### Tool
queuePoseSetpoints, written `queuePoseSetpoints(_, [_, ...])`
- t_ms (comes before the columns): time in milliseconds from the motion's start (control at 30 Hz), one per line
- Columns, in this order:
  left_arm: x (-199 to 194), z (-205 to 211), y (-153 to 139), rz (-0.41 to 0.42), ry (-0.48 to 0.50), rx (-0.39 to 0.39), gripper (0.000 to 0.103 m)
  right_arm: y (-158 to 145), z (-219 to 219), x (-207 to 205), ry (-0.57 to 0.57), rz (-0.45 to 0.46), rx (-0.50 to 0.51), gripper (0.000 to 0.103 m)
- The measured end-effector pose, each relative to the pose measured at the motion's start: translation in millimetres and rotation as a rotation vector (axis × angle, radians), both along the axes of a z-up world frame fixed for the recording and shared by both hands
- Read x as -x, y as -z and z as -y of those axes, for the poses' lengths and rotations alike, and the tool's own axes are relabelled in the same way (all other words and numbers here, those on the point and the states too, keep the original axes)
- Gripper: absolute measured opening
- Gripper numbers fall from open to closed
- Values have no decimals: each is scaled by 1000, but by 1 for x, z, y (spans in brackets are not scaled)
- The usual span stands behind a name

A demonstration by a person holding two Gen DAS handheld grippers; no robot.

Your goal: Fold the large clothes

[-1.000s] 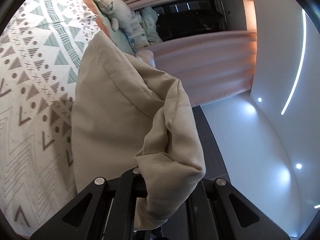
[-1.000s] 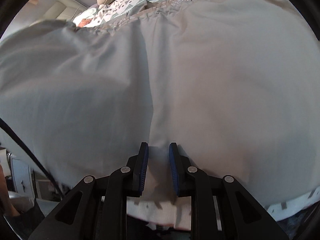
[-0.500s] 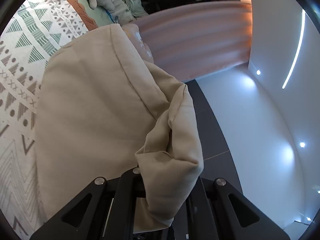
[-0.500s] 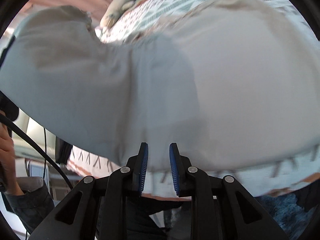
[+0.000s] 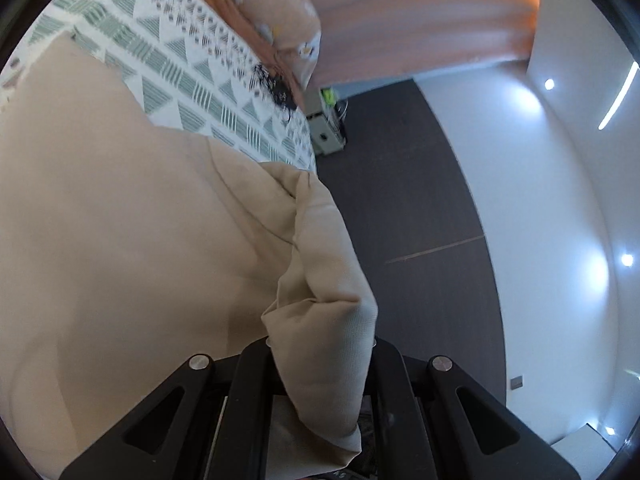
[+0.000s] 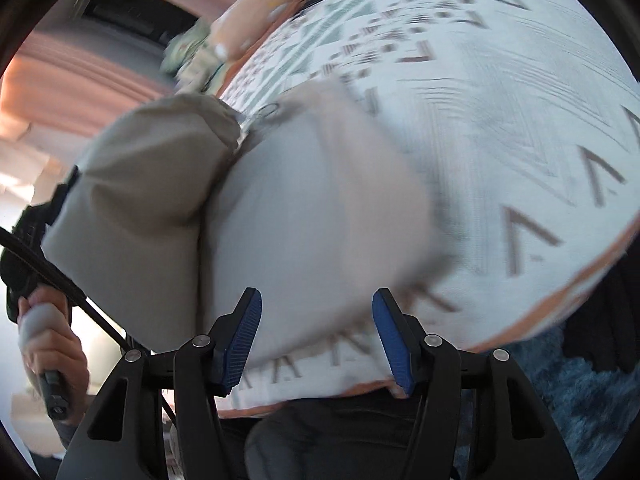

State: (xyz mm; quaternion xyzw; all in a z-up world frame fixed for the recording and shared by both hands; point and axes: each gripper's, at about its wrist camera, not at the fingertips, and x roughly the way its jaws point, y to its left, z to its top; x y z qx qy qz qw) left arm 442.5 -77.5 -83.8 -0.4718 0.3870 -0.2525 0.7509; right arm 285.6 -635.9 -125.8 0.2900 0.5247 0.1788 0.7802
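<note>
A large beige garment point(image 5: 140, 260) lies spread over the patterned bedspread point(image 5: 192, 60). My left gripper point(image 5: 320, 344) is shut on a bunched fold of it, which is lifted and hangs over the fingers, hiding the tips. In the right wrist view the garment point(image 6: 320, 200) is blurred, with one part doubled over at the left point(image 6: 140, 184). My right gripper point(image 6: 318, 320) hovers over its near edge. Its jaws are opening, the blue pads point(image 6: 244, 332) stand well apart, and neither presses on the cloth.
A peach pillow point(image 5: 280, 12) and a soft toy point(image 6: 188, 56) lie at the head of the bed. Dark floor point(image 5: 400, 200) runs beside the bed, with a small cabinet point(image 5: 326, 128). A person's hand point(image 6: 48, 344) grips a handle at left. A blue rug point(image 6: 580, 392) lies below the bed edge.
The left gripper carried its fold sideways across the bed, and the view swung toward the floor. The right gripper's jaws spread apart, let go of the garment and drew back toward its near edge.
</note>
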Motion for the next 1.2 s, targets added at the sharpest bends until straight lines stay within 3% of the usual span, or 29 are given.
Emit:
queuePoseSetpoints(167, [-3,40,20,-51,57,-36,8,5,34,11,58,-4,-6,56])
queuePoseSetpoints(400, [-4,75,44,-154,111,-95,9,-13,51,34,80,22,-31,56])
queuePoseSetpoints(433, [-4,78,48,-176,122,-100,13,-13,52,34,82,26,-34,57])
queuePoseSetpoints(500, [-4,83,59,-226,162,-88,34,-14,56,37,85,35,-37,63])
queuePoseSetpoints(567, [1,84,62,-223,178,-75,77,-17,59,41,85,50,-40,67])
queuePoseSetpoints(600, [5,82,59,-209,162,-88,82,-17,60,40,83,55,-43,67])
queuePoseSetpoints(767, [16,56,45,-170,130,-123,84,-20,53,37,58,74,-69,67])
queuePoseSetpoints(1000, [35,-5,23,-128,19,-282,84,-14,25,26,-15,66,-55,67])
queuePoseSetpoints(1200, [64,-59,26,-145,-88,-428,84,0,2,14,-38,35,-27,67])
